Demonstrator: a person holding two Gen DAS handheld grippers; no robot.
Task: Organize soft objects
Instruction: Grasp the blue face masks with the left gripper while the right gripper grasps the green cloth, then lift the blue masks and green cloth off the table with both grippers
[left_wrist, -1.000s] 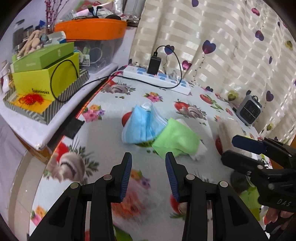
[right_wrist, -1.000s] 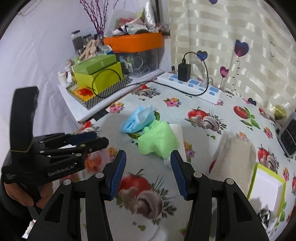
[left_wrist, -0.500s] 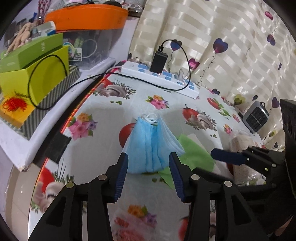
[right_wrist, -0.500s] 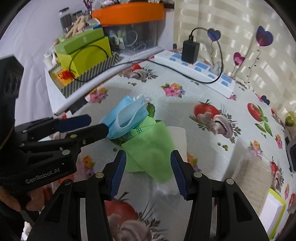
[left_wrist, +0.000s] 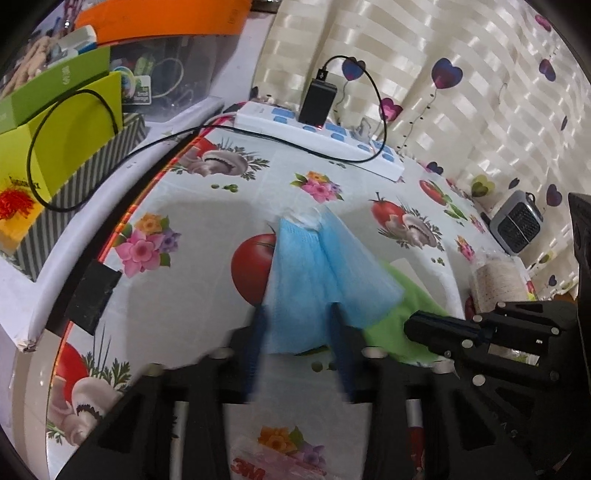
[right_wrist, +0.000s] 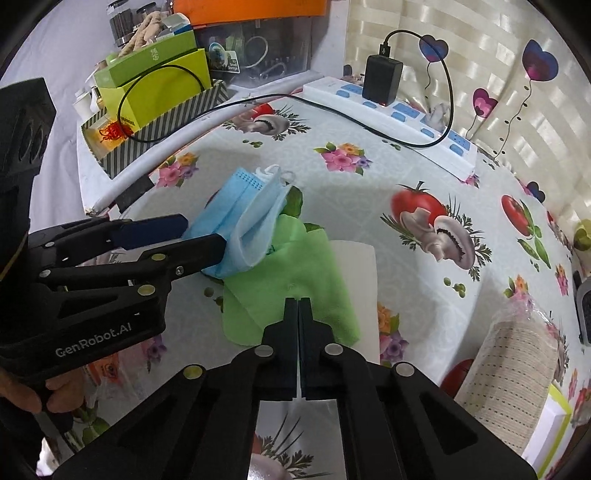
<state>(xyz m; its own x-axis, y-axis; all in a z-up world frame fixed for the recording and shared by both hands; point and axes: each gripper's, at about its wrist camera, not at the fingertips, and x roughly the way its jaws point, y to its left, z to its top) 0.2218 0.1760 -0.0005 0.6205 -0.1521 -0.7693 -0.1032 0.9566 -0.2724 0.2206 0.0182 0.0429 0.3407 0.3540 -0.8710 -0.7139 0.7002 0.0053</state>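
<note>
I'm seeing the left gripper closing its jaws around the blue masks. The right gripper is sitting pinched tight on the green cloth just right of them. Far ahead-left, the striped box is holding yellow-green cartons.

Two close downward views, shared table

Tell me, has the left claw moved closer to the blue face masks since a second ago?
Yes. The left claw has advanced across the table toward the power strip, and its jaws have just been closing around the blue face masks, which now sit between them.
</note>
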